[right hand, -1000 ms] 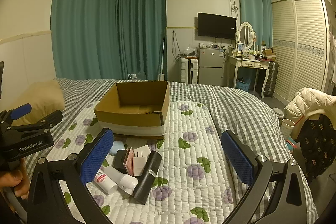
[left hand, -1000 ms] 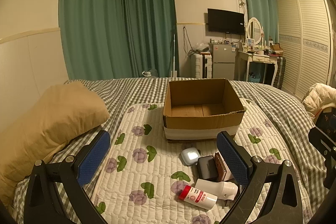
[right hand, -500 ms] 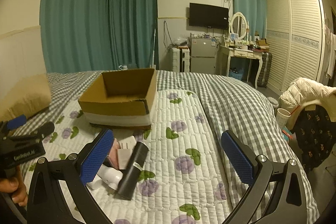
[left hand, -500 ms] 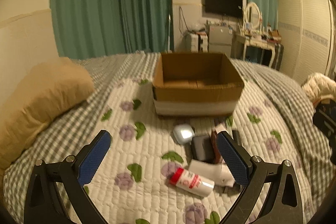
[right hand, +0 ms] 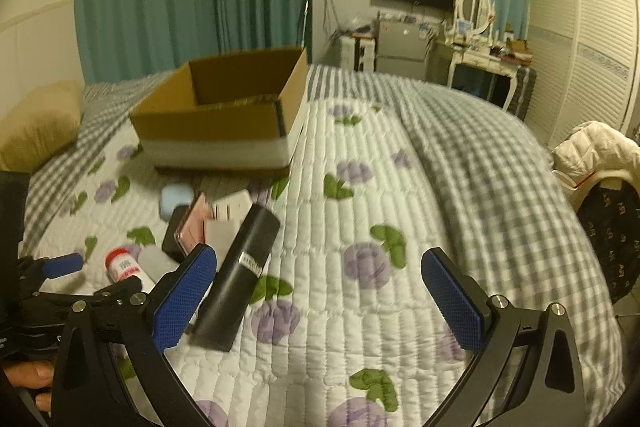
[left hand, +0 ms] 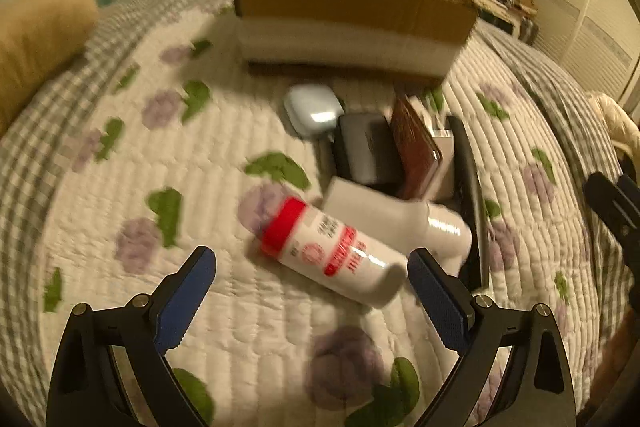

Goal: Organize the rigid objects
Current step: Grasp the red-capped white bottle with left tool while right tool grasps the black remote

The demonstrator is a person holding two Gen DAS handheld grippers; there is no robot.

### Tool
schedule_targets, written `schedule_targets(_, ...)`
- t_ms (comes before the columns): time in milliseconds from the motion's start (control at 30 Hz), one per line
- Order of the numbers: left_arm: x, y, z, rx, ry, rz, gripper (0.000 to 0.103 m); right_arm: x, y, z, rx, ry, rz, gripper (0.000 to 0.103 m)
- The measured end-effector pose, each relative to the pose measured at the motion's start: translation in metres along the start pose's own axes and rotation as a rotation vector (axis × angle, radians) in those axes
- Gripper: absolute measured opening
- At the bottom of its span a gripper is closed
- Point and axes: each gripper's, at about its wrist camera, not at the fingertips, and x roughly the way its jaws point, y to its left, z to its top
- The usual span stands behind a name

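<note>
A white bottle with a red cap and red print lies on the quilt, just ahead of my open left gripper. Behind it lie a second white bottle, a dark case, a brown wallet-like piece, a pale blue case and a black tube. The cardboard box stands open beyond them. My right gripper is open above the quilt, with the black tube by its left finger. The left gripper shows at the right wrist view's left edge.
A tan pillow lies at the bed's left. The checked blanket covers the right side. A jacket on a chair stands right of the bed. A dressing table and wardrobe line the far wall.
My left gripper has dropped low and forward toward the red-capped bottle, which now looms large between its fingers. The right gripper has moved closer to the black tube.
</note>
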Motion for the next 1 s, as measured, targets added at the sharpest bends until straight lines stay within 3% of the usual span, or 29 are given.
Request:
schedule_targets(133, 0.016, -0.002, -0.002, -0.002, 0.058, -0.017, 0.098, 0.014, 0.002, -0.006, 0.001, 0.035, 0.020, 0.103)
schedule_targets(233, 0.022, 0.007, 0.002, -0.033, 0.057, -0.022, 0.098, 0.028, 0.001, -0.012, 0.019, 0.081, 0.049, 0.103)
schedule_targets(400, 0.024, 0.023, 0.002, 0.030, 0.063, 0.049, 0.098, 0.040, 0.001, -0.014, 0.024, 0.113, 0.054, 0.103)
schedule_targets(500, 0.022, 0.043, 0.000, 0.014, 0.074, 0.106, 0.098, 0.046, 0.002, -0.014, 0.029, 0.129, 0.062, 0.103)
schedule_targets(633, 0.012, 0.058, 0.008, -0.048, 0.044, 0.080, 0.098, 0.055, 0.009, -0.012, 0.028, 0.148, 0.065, 0.103)
schedule_targets(833, 0.005, 0.048, 0.026, -0.076, 0.004, 0.041, 0.098, 0.075, 0.016, -0.004, 0.040, 0.192, 0.032, 0.103)
schedule_targets(1000, 0.024, 0.049, 0.040, -0.110, 0.019, 0.055, 0.098, 0.088, 0.022, -0.005, 0.057, 0.235, 0.062, 0.103)
